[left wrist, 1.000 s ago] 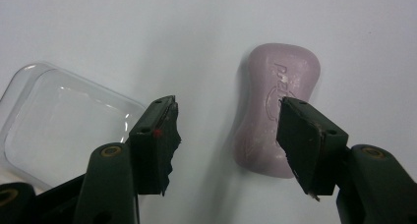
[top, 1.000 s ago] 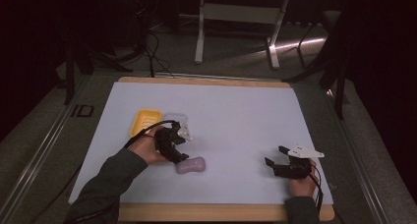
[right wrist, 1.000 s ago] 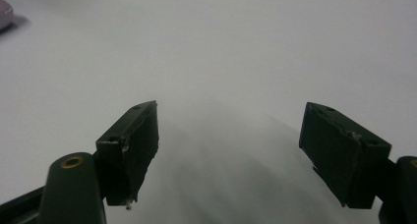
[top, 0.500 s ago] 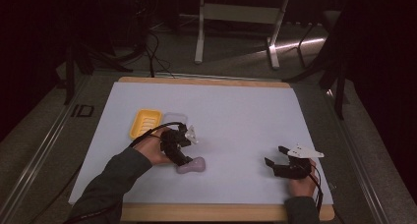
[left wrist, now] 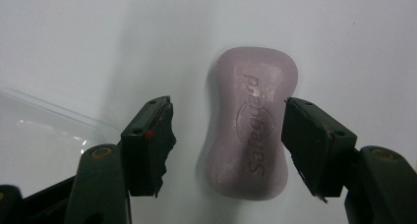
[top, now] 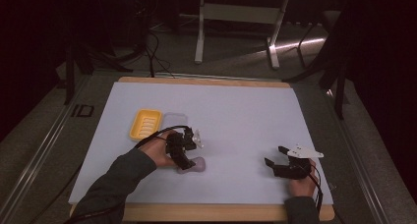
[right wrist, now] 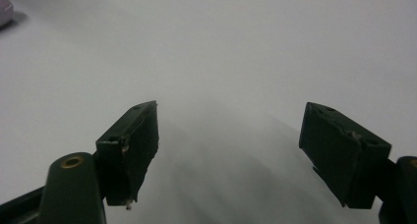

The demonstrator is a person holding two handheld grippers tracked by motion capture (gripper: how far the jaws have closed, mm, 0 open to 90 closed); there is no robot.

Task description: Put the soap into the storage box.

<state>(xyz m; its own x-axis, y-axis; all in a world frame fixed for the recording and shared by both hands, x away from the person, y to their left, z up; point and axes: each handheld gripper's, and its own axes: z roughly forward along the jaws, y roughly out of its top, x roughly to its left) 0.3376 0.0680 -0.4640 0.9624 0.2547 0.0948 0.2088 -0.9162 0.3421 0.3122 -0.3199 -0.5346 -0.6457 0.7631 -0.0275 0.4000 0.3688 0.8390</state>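
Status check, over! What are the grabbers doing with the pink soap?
Left gripper open, just widened, straddling the soap bar, fingers not pressing. Right gripper open, empty. Clear lid beside the soap, nothing blocking.

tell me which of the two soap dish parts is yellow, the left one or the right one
The left one: the yellow tray, ridged and opaque. The clear lid beside it is see-through.

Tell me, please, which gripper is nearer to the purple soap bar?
The left. The left gripper hangs directly over the soap bar, its open jaws on either side of it. The right gripper rests far off across the white mat, open and empty.
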